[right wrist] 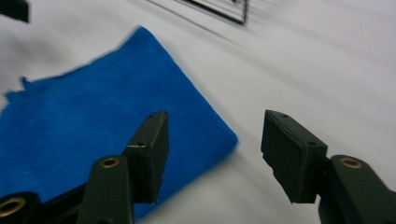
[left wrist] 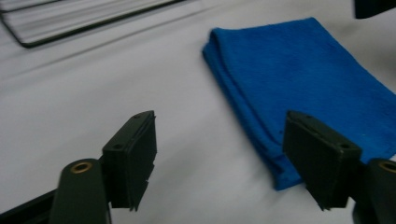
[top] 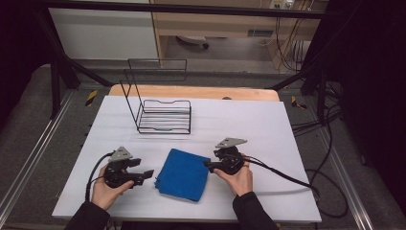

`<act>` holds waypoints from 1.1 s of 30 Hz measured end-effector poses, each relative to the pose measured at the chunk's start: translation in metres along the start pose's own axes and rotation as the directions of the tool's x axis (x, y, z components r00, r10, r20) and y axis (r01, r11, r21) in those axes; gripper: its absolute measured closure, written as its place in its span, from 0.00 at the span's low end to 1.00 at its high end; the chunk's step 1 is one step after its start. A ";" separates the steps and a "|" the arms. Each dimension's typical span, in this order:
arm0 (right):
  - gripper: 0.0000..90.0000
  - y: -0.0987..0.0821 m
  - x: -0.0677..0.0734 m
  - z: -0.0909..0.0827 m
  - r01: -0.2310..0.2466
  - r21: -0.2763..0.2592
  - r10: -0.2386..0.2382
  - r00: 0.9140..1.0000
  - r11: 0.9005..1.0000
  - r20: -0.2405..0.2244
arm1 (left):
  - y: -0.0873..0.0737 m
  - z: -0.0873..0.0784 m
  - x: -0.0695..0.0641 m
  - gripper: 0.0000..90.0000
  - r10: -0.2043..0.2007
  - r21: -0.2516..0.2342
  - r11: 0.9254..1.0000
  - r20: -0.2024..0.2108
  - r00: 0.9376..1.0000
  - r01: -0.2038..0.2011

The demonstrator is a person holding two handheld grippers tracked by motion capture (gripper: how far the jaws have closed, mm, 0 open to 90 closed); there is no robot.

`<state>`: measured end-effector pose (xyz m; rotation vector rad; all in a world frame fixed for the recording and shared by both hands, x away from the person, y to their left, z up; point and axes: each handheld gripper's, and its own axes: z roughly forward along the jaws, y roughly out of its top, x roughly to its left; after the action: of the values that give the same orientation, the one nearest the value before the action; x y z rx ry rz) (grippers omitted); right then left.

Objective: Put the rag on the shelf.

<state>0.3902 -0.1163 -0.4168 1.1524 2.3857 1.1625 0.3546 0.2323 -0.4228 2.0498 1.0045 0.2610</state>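
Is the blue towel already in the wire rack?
No, the blue towel lies folded on the white table between the two grippers, apart from the wire rack.

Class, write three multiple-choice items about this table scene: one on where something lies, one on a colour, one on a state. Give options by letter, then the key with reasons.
1. Where does the folded blue terry cloth lie?
A. Inside the rack
B. On the white table between the two grippers
C. On the floor

2. What colour is the empty wire rack at the far side of the white table?
A. Black
B. Red
C. Yellow

3. How do the left gripper and the right gripper stand?
A. Both shut on the cloth
B. One shut, one open
C. Both open, holding nothing

Key: 1 B, since the high view shows the cloth flat on the table with a gripper at each side. 2 A, since its wires are black against the white surface. 3 C, since each gripper view shows a wide gap between its jaws with nothing clamped.
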 end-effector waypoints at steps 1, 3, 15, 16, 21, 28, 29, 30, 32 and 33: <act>0.49 -0.005 -0.005 0.002 -0.018 -0.002 0.018 1.000 1.000 0.006 | 0.001 0.004 -0.005 0.34 0.003 0.011 1.000 0.010 1.000 -0.004; 0.55 -0.014 -0.011 0.005 -0.061 -0.014 0.061 0.998 0.998 0.004 | 0.002 0.008 -0.010 0.42 0.011 0.026 1.000 0.016 1.000 -0.011; 0.72 -0.024 -0.010 0.024 -0.113 0.031 0.114 0.993 0.993 -0.024 | -0.007 0.032 -0.028 0.74 0.011 0.154 0.988 0.046 0.999 -0.018; 0.74 -0.024 -0.009 0.025 -0.114 0.038 0.115 0.993 0.993 -0.028 | -0.007 0.031 -0.029 0.74 0.012 0.158 0.987 0.043 0.999 -0.019; 0.92 -0.021 -0.006 0.031 -0.111 0.038 0.113 0.993 0.993 -0.040 | -0.007 0.031 -0.031 0.84 -0.020 0.165 0.986 0.038 0.999 0.013; 0.97 -0.007 -0.014 0.031 -0.129 0.024 0.130 0.990 0.991 -0.059 | -0.008 0.027 -0.034 0.93 -0.055 0.159 0.986 0.037 0.998 0.049; 0.97 -0.002 -0.014 0.032 -0.109 0.015 0.109 0.992 0.994 -0.057 | -0.008 0.027 -0.035 0.93 -0.061 0.153 0.987 0.036 0.997 0.055; 0.97 0.002 -0.013 0.033 -0.084 0.000 0.084 0.995 0.996 -0.050 | -0.009 0.026 -0.036 0.93 -0.063 0.154 0.987 0.042 0.997 0.056; 0.97 0.011 -0.011 0.039 -0.043 -0.009 0.042 0.998 0.999 -0.050 | -0.010 0.026 -0.038 0.92 -0.064 0.148 0.987 0.033 0.997 0.059; 0.97 0.014 -0.011 0.042 -0.027 -0.006 0.027 0.998 1.000 -0.048 | -0.010 0.026 -0.038 0.91 -0.064 0.148 0.987 0.033 0.997 0.059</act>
<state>0.4272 -0.0961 -0.4347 1.1708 2.4070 1.2190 0.3364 0.1925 -0.4404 2.1430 1.0896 0.1188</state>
